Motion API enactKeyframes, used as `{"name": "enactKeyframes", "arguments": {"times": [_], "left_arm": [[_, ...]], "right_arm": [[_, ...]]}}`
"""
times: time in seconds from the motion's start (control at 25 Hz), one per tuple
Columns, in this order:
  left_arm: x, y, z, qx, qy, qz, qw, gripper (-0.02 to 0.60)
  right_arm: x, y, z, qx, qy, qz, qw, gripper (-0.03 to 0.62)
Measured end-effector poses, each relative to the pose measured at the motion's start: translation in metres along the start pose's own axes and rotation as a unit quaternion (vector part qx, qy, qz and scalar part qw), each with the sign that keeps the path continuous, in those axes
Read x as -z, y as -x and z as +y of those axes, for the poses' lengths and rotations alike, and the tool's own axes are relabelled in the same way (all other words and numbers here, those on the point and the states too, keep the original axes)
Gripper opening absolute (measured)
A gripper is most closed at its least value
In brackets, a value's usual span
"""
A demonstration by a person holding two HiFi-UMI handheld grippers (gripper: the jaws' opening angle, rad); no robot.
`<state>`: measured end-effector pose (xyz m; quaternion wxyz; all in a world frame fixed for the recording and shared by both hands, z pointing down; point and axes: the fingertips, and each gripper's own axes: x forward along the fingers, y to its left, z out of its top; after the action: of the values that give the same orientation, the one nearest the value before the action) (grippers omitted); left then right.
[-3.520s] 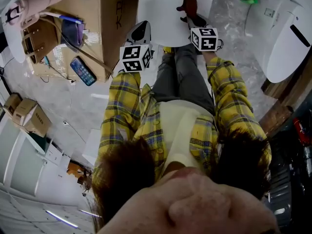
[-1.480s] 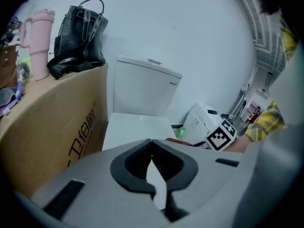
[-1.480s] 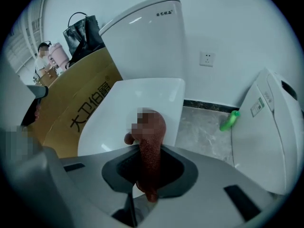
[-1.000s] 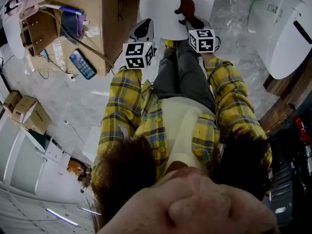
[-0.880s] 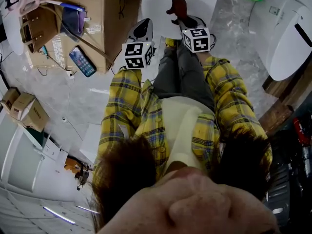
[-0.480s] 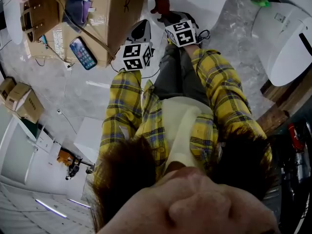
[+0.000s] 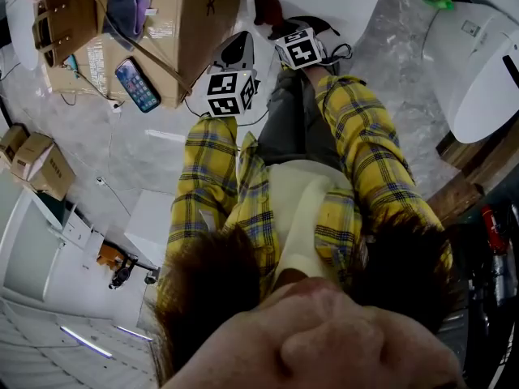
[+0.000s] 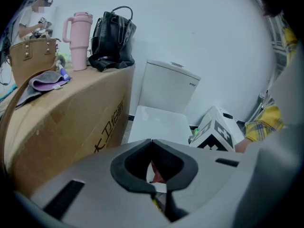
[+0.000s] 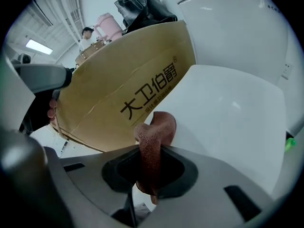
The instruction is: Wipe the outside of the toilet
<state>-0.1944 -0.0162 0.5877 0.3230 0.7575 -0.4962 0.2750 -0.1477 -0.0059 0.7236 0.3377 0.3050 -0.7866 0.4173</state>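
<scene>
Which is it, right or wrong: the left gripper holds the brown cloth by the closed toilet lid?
Wrong in one point: the right gripper, not the left gripper, holds the brown cloth by the closed toilet lid. The right gripper view shows it.

- cardboard box (image 9: 118, 75), right gripper view: big black "大卫伯爵" on its side, with a little ® at about 1 o'clock of the last character. There's a smaller line right under it, way too tiny to read
- left gripper view: same print climbs the box side at roughly 8 o'clock of the frame, softer
- toilet tank (image 8: 168, 87): small mark near its 3 o'clock edge, unreadable
- second toilet (image 7: 478, 71), head view, 2 o'clock: sticker (image 7: 469, 28), can't read it
</scene>
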Motion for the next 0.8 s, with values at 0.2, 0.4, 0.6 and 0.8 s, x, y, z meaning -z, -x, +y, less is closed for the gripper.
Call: {"name": "enactKeyframes", "arguments": {"times": [0.2,0.4,0.6,0.8], "left_arm": [[-0.003,-0.004,-0.009,0.010,-0.011,0.002,0.9999,0.009],[-0.006,-0.012,-0.021,0.026,-0.027,0.007,0.9993,0.009],[-0.009,-0.021,-0.035,0.044,-0.042,0.012,0.9981,0.009],[-0.009,-0.031,-0.047,0.065,-0.062,0.025,0.9957,0.009]], "right_arm": [[0.017,0.010,-0.014,0.010,-0.010,0.005,1.000,0.080],[0.031,0.024,-0.033,0.028,-0.016,0.002,0.999,0.080],[0.050,0.040,-0.058,0.051,-0.032,0.002,0.998,0.080],[0.063,0.055,-0.079,0.072,-0.041,-0.002,0.997,0.080]]}}
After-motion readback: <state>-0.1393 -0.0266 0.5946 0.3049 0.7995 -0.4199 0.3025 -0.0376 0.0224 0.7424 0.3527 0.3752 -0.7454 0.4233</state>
